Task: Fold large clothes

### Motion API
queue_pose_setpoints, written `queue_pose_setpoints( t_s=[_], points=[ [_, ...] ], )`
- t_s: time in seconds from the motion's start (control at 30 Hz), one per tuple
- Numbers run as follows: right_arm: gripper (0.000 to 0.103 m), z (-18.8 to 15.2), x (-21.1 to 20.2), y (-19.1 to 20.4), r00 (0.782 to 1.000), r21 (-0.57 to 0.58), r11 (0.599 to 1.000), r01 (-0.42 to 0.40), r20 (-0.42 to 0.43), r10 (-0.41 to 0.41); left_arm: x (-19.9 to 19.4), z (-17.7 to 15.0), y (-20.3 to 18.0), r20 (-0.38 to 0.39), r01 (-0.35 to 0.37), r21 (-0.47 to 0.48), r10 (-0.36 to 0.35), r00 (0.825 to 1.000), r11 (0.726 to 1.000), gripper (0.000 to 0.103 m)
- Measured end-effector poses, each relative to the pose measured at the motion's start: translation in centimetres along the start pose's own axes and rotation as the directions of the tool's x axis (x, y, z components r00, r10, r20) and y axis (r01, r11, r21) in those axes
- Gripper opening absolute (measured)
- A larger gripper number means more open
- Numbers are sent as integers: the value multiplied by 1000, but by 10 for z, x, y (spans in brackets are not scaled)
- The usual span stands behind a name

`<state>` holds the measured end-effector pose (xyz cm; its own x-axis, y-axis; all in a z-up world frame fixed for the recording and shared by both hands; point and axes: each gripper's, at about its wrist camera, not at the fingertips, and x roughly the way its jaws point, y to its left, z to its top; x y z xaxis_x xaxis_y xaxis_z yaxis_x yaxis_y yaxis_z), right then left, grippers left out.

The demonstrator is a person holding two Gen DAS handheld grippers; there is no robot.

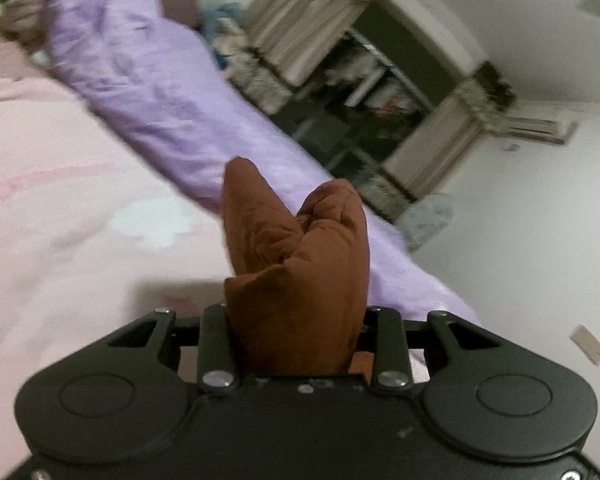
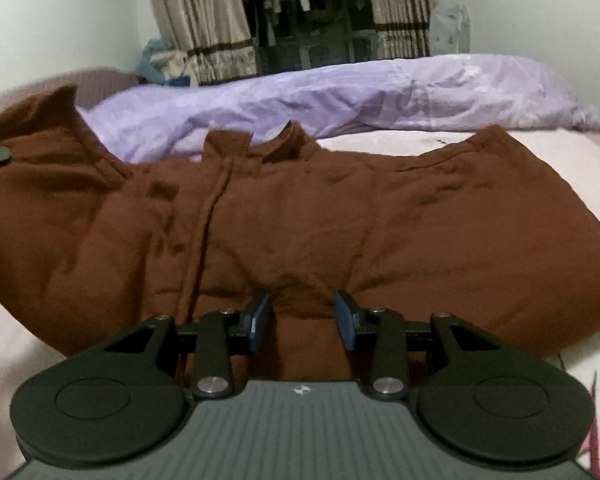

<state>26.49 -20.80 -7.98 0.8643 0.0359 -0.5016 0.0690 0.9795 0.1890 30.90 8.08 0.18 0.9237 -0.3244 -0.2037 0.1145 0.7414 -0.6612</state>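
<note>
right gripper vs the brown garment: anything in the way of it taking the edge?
Nothing visible. The right gripper sits at the near edge of the brown garment, with cloth bunched between its blue pads. The purple duvet lies behind the garment, out of the way.

A pink bed (image 2: pixel 540 152) carries a brown garment (image 2: pixel 300 220) and a lilac quilt (image 2: pixel 340 92).

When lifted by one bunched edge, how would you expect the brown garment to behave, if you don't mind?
Probably floppy: the brown garment lies creased and sagging over the bed. It likely bunches rather than slips, as in the left gripper. Its thick folds suggest moderate weight.
</note>
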Motion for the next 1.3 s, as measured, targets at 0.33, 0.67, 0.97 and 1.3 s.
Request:
queue_pose_setpoints(
  t_s=[0.33, 0.67, 0.97, 1.3],
  points=[
    [45, 15, -58, -89, 984, 151, 980, 129, 103, -145, 68, -60, -147, -139, 320, 122, -303, 943, 940, 27],
    [45, -5, -88, -161, 959, 276, 929, 248, 65, -275, 192, -224, -192, -447, 309, 317, -146, 882, 896, 48],
    [55, 1, -101, -168, 986, 365, 929, 68, 117, -118, 123, -152, -191, -425, 437, 289, -295, 856, 852, 83],
    [70, 15, -68, -151, 981, 481, 856, -190, 117, 152, 53, -151, -82, -301, 126, 502, 36, 953, 856, 89]
  ],
)
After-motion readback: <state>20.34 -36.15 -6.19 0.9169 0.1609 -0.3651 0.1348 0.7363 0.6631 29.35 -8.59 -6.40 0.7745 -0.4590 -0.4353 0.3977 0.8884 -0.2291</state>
